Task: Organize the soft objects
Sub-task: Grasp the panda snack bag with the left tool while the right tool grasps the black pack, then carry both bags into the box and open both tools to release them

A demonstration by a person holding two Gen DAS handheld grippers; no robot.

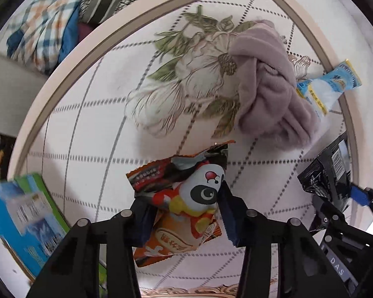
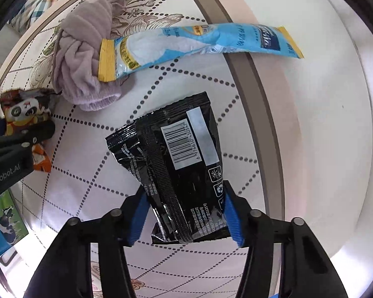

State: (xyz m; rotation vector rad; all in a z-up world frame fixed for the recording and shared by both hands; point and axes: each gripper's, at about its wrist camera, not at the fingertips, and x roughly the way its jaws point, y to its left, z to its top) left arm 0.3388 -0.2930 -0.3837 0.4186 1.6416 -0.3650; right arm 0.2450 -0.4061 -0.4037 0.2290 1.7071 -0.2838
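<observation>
An orange snack packet with a panda print lies on the round floral table. My left gripper points down over the packet, its dark pads pressed against both sides. A black foil packet with a barcode lies near the table's right rim. My right gripper is shut on it, the blue pads touching its two edges. A knotted mauve cloth sits beyond both packets, with a long light-blue sachet resting against it and reaching over the rim.
A blue and green carton lies at the table's left edge. Plaid and striped fabrics are piled beyond the far rim. The two grippers stand side by side, the right gripper close to the left one.
</observation>
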